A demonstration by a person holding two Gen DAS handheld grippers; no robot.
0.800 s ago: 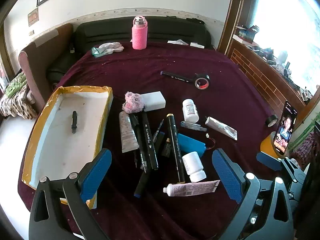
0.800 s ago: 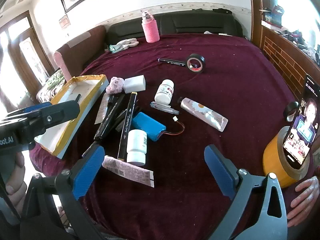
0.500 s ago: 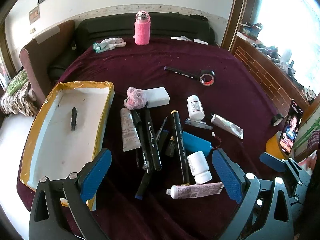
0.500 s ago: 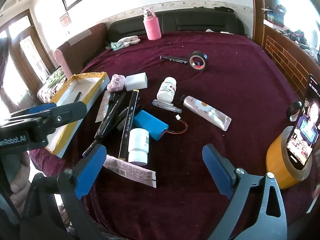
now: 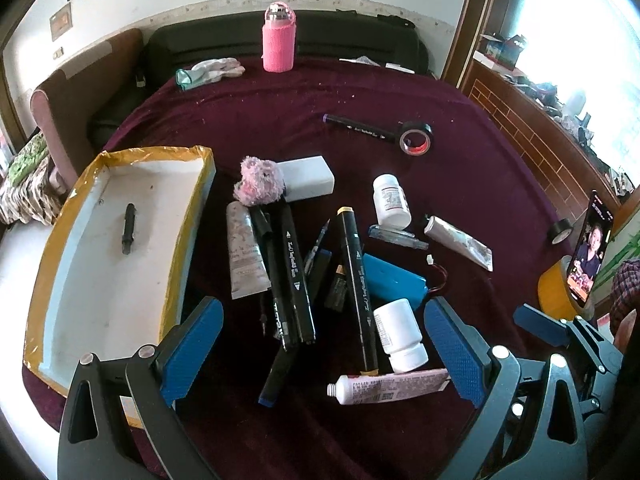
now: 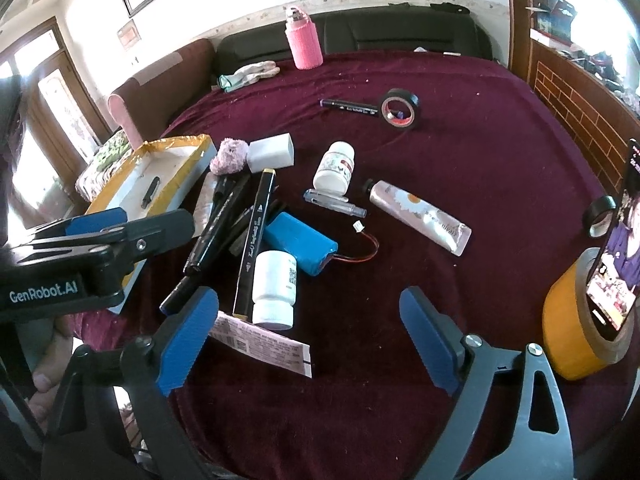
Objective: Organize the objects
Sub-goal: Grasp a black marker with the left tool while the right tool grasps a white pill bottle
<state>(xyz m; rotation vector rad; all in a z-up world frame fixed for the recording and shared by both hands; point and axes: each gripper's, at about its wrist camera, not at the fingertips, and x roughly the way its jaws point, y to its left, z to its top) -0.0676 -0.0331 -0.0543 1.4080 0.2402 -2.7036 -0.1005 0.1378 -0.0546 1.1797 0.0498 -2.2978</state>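
Note:
A pile of objects lies on the maroon cloth: black markers point(image 5: 294, 276), a yellow-capped marker point(image 5: 357, 288), a blue battery pack point(image 5: 394, 282), two white pill bottles point(image 5: 400, 334) point(image 5: 391, 201), tubes point(image 5: 390, 388), a pink fluffy ball point(image 5: 260, 180) and a white block point(image 5: 310, 178). A white tray with yellow rim point(image 5: 100, 256) at the left holds one small black item point(image 5: 128, 228). My left gripper point(image 5: 320, 352) is open and empty, above the pile's near end. My right gripper point(image 6: 308, 336) is open and empty, near the closest pill bottle point(image 6: 274, 284).
A black tape roll point(image 5: 416, 138) and a marker point(image 5: 360, 130) lie farther back. A pink bottle point(image 5: 278, 38) and gloves point(image 5: 210, 72) stand at the far edge. A phone point(image 6: 618, 248) leans on a yellow tape roll point(image 6: 580, 320) at the right.
Both grippers have moved slightly forward toward the pile, which now sits a little lower and closer in both views. Both stay open. No object has moved.

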